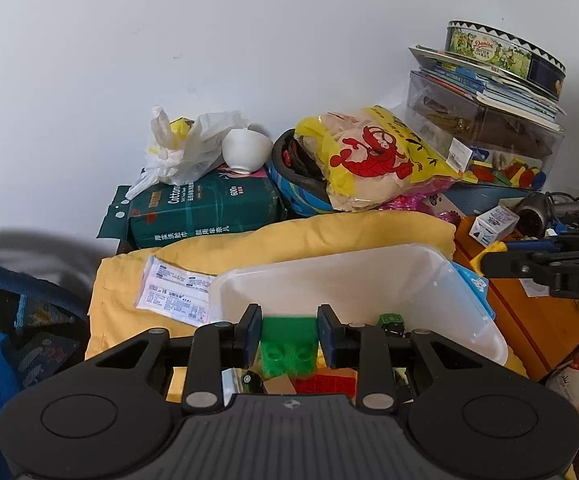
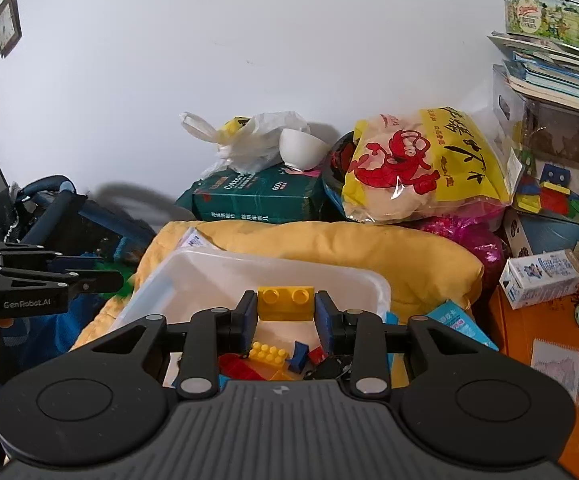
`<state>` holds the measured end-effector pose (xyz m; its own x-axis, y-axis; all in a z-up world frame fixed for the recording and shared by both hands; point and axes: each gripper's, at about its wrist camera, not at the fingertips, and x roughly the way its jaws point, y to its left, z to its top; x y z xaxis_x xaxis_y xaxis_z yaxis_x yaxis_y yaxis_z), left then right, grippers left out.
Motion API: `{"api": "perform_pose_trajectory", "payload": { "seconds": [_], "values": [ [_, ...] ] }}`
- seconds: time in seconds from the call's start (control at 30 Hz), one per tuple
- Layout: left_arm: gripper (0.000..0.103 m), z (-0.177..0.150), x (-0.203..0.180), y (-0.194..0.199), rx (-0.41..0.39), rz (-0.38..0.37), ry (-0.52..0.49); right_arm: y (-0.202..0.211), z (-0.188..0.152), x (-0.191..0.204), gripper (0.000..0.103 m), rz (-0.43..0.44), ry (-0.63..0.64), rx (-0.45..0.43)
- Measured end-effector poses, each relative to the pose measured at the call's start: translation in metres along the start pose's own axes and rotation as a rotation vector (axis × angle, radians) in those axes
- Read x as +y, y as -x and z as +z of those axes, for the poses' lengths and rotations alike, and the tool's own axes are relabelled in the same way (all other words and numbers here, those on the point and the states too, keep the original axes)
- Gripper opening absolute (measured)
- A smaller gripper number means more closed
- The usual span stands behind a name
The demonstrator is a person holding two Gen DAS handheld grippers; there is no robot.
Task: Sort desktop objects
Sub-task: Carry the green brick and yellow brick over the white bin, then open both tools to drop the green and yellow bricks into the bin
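My left gripper (image 1: 288, 334) is clamped on a green brick (image 1: 288, 346), and my right gripper (image 2: 286, 312) is clamped on a yellow brick (image 2: 286, 303); in both, the pads press the brick's sides. Each brick hangs above the white bin (image 1: 369, 276), which sits on a yellow cushion (image 1: 309, 236).

I judge the sorting as only begun. The bin's floor still holds a loose mix: red, yellow and blue bricks (image 2: 267, 354) and a small green toy car (image 1: 391, 322). Where sorted pieces are meant to go, I cannot tell; no pile or second container shows. Around the cushion the clutter looks untouched: a green tissue pack (image 1: 205, 210), a snack bag (image 1: 377, 156), a milk carton (image 2: 543, 278).

Both my grippers tilt downward over the bin's near edge, side by side. My right one shows at the left view's right edge, well apart from my left.
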<state>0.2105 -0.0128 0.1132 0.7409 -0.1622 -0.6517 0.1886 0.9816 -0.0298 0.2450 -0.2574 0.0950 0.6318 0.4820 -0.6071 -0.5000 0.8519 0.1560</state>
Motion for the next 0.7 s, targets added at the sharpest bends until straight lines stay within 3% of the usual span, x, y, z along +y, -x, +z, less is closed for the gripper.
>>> {"api": "perform_pose_trajectory", "payload": {
  "seconds": [0.7],
  "values": [
    [0.034, 0.004, 0.000, -0.034, 0.054, 0.018, -0.011, -0.034, 0.006, -0.007, 0.034, -0.006, 0.032, 0.069]
  ]
}}
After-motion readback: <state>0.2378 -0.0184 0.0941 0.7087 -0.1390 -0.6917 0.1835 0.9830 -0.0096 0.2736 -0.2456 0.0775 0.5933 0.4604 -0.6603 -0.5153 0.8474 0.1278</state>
